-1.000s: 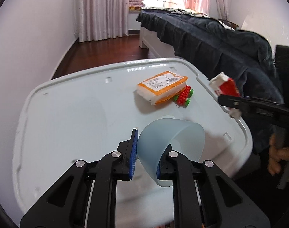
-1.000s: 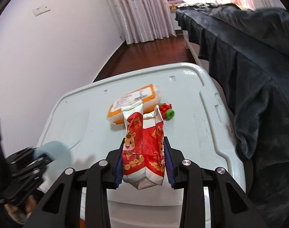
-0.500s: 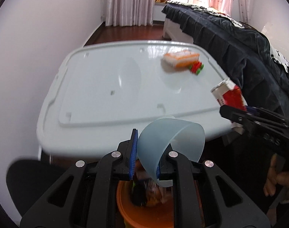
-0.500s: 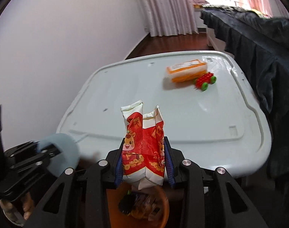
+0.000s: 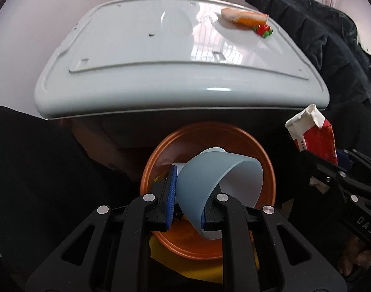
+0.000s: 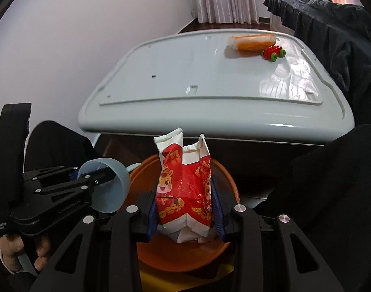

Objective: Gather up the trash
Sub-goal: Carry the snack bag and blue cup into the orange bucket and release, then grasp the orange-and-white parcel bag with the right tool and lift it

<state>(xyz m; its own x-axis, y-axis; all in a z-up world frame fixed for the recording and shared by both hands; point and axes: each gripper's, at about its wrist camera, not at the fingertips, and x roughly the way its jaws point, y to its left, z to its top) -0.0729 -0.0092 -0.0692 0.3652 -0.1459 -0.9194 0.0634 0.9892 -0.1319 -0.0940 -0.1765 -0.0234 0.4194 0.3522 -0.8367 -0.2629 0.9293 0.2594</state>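
Two pieces of trash hang over the orange bin [image 5: 265, 168] at the bottom centre of both views. The left tongs [image 5: 186, 205] are pressed tight on the wall of a pale blue cup [image 5: 217, 177], squeezing it out of round, its mouth tipped over the bin. The right tongs [image 6: 184, 215] pinch a red and white carton [image 6: 184, 185], torn open at the top, upright above the bin; in the left view it sits at the right edge, perhaps just outside the rim. Some scraps already lie in the bin, too hidden to name. As a judgement, the risk is in the letting go: the light, squashed cup could spring back and bounce off the rim, and the carton could tip past the edge if released too far to the side. The two tongs are close and might knock together. Beyond the bin, across the middle of the frame, the pale plastic tabletop [image 6: 209, 82] carries an orange and white packet [image 6: 252, 41] and a small red toy with green wheels [image 6: 273, 53], just beside it, at the upper right. Farther off are a white wall, curtains, dark wood floor and a bed under dark bedding.
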